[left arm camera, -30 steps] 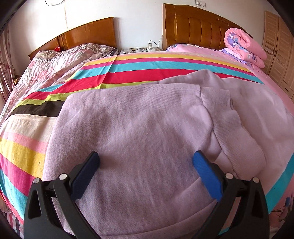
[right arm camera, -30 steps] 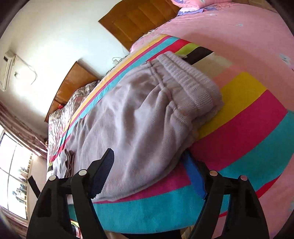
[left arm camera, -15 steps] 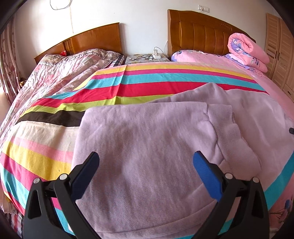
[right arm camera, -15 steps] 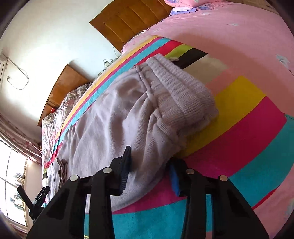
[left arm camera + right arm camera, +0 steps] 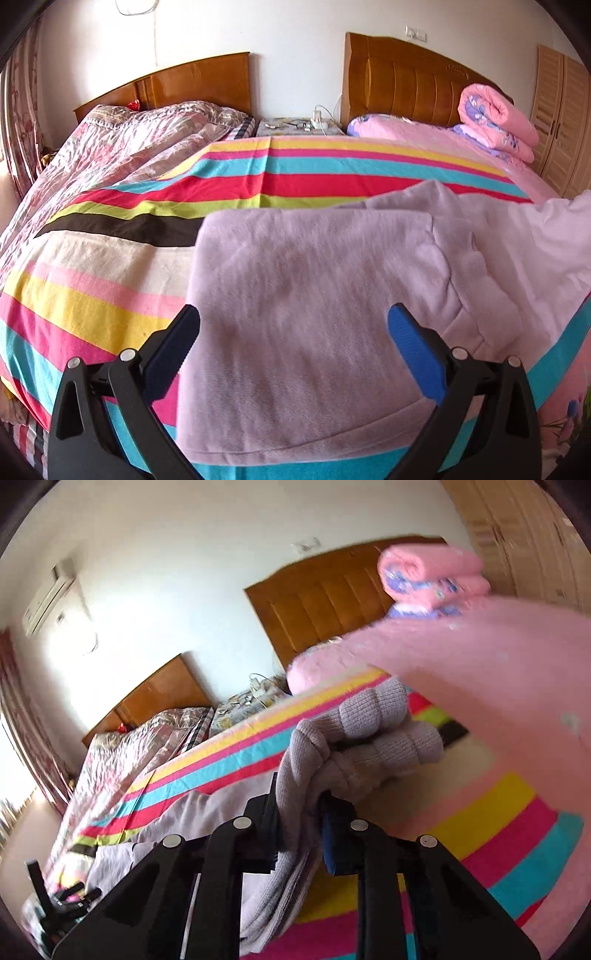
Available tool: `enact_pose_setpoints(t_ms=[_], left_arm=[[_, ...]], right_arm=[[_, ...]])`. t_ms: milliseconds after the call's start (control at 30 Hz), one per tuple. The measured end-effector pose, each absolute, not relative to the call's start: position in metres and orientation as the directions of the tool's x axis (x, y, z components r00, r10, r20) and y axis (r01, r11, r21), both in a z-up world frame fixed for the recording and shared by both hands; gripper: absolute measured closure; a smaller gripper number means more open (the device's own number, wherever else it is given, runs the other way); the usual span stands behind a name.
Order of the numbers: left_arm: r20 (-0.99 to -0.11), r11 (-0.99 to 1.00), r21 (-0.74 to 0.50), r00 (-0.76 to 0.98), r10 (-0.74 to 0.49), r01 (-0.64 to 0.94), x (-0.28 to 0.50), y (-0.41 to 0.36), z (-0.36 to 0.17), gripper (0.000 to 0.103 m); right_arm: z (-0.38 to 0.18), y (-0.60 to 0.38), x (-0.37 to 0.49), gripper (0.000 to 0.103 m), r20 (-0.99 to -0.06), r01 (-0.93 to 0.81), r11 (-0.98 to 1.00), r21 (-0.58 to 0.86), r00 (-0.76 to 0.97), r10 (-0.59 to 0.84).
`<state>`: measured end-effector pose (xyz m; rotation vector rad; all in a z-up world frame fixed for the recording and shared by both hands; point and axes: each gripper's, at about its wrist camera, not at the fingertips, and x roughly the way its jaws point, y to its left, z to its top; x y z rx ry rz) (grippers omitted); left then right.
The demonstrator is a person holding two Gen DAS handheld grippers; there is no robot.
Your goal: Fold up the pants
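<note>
The lilac pants (image 5: 317, 295) lie folded on the striped blanket (image 5: 110, 288), ribbed cuffs to the right. My left gripper (image 5: 291, 332) is open and empty, hovering just above the near part of the pants. My right gripper (image 5: 299, 823) is shut on the ribbed waistband end of the pants (image 5: 369, 731) and holds it lifted off the blanket (image 5: 498, 812). The raised fabric also shows at the right edge of the left wrist view (image 5: 569, 229). The left gripper shows small at the lower left of the right wrist view (image 5: 62, 897).
A rolled pink quilt (image 5: 498, 118) lies at the wooden headboard (image 5: 406, 81). A second bed with a floral cover (image 5: 122, 147) stands to the left, a nightstand (image 5: 295, 125) between them. A wardrobe (image 5: 561, 122) is at the right.
My right gripper closed on the waistband end and lifted it off the blanket. My left gripper drew back and to the left, staying open.
</note>
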<state>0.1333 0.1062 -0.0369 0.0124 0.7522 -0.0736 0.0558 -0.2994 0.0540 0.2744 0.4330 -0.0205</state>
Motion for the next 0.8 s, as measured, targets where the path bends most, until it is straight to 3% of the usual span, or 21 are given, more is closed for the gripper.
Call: enact_pose_setpoints(t_ms=[167, 300, 400, 467, 567, 700, 800], left_arm=[[-0.620, 0.989, -0.146, 0.781, -0.072, -0.025, 0.113, 0.163, -0.002, 0.001], [-0.615, 0.973, -0.223, 0.784, -0.089, -0.064, 0.095, 0.196, 0.003, 0.001], [-0.633, 0.965, -0.249, 0.768, -0.096, -0.085, 0.086, 0.211, -0.006, 0.001], [-0.643, 0.954, -0.290, 0.753, -0.137, -0.073, 0.085, 0.217, -0.011, 0.001], [-0.635, 0.921, -0.385, 0.739, -0.226, -0.050, 0.088, 0.222, -0.016, 0.001], [-0.580, 0.814, -0.578, 0.676, -0.455, 0.052, 0.097, 0.211, -0.020, 0.002], [-0.589, 0.757, -0.649, 0.581, -0.561, 0.073, 0.110, 0.191, -0.026, 0.002]], right_arm=[[0.088, -0.113, 0.059, 0.082, -0.355, -0.279, 0.936, -0.213, 0.915, 0.192], [0.017, 0.017, 0.033, 0.082, -0.495, -0.561, 0.663, -0.496, 0.810, 0.316], [-0.051, 0.060, 0.015, 0.083, -0.637, -0.699, 0.486, -0.524, 0.701, 0.321], [-0.069, 0.066, 0.003, 0.083, -0.597, -0.660, 0.457, -0.597, 0.745, 0.296], [-0.057, 0.055, 0.008, 0.083, -0.600, -0.672, 0.506, -0.541, 0.730, 0.327], [-0.052, 0.052, 0.008, 0.083, -0.578, -0.666, 0.516, -0.539, 0.738, 0.348], [-0.051, 0.053, 0.009, 0.083, -0.565, -0.661, 0.537, -0.524, 0.742, 0.361]])
